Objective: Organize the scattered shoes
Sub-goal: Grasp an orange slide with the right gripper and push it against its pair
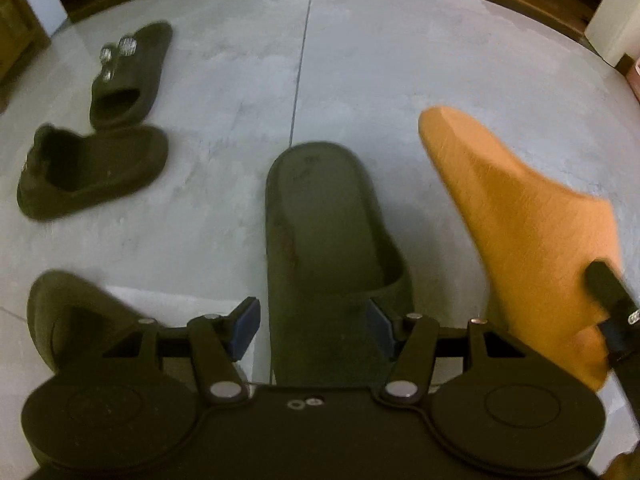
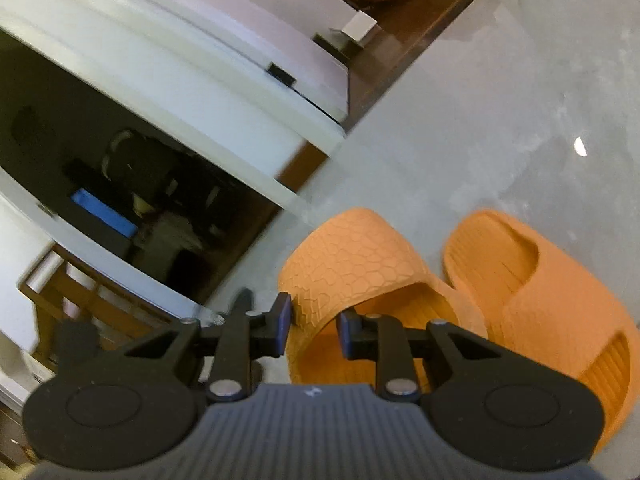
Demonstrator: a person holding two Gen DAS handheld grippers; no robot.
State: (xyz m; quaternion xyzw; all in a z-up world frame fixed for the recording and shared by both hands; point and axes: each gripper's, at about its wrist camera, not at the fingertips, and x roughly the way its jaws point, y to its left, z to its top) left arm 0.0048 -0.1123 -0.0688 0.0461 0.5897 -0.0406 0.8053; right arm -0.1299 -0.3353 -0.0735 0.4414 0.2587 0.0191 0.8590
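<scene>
1. Your left gripper [image 1: 314, 330] is hovering low with its jaws spread wide on either side of the strap end of a dark olive slide [image 1: 328, 248], which is lying sole-down on the grey floor [image 1: 400, 60]; whether the pads are touching it cannot be told.
2. Your right gripper [image 2: 314, 330] is clamping the textured strap of an orange slide [image 2: 360, 276], tilted just beside a second orange slide [image 2: 552, 308].
3. Counted: four dark slides in the left view, including a studded slide [image 1: 128, 76], another dark slide [image 1: 92, 172] and a near-left slide [image 1: 72, 316]; two orange ones.
</scene>
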